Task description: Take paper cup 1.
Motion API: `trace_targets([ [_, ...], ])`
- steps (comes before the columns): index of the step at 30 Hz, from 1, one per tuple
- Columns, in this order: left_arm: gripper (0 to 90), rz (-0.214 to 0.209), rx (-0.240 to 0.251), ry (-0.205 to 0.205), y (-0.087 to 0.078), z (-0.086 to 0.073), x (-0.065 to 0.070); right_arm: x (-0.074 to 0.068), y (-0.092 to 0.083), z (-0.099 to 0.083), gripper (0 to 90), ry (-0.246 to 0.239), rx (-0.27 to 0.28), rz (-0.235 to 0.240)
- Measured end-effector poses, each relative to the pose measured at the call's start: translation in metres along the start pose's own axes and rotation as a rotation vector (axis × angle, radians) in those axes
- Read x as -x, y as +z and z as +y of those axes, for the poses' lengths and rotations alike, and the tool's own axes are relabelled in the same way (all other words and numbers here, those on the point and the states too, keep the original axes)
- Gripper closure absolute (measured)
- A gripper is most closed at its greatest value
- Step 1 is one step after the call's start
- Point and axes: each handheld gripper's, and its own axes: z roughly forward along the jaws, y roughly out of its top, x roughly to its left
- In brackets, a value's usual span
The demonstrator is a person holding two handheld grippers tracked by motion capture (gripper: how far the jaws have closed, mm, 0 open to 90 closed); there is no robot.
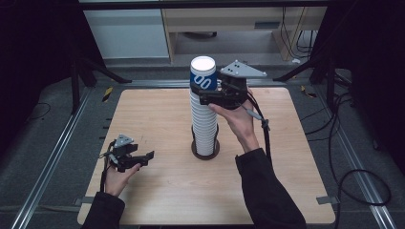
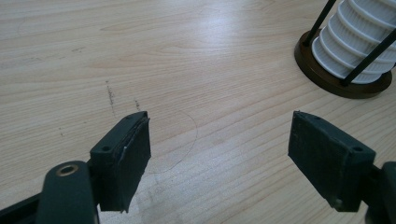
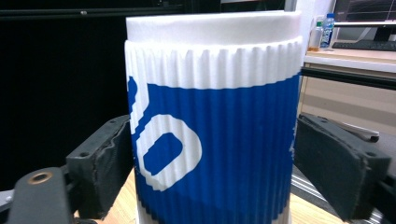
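Black sleeves (image 1: pixel 267 191), black cabled hand-held grippers (image 1: pixel 198 93)

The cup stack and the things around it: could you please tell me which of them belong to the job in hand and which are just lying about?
In the job:
- top cup, blue-banded, between the right gripper pads
- cup stack beneath it
- dark holder base

Not in use:
- left gripper, open over bare table
- bottles and desk in the background

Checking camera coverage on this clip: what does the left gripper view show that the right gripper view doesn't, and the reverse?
Left gripper view: the left gripper, open over bare wood, and the stack's brown base with black rods. Right gripper view: the right gripper flanking the top blue-and-white cup; pad pressure unclear. Shared: the wooden table and the white cup stack.
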Motion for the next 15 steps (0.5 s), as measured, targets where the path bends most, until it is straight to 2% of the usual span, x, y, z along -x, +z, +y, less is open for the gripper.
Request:
trace_targets([
  [6,20.8,-0.005,-0.001,-0.003,0.0009,-0.0001,0.0000,-0.0021,0.0055,0.0028,18.8,-0.005,-0.007,0.002],
  [9,20.7,-0.005,-0.003,-0.002,0.0012,-0.0002,0.0001,-0.0034,0.0078,0.0035,20.0,-0.023,-0.014,-0.010],
  [15,20.6,-0.005,-0.007,-0.005,0.0015,-0.0003,-0.0004,-0.0038,0.0069,0.0043,21.1,-0.019,-0.023,-0.014],
])
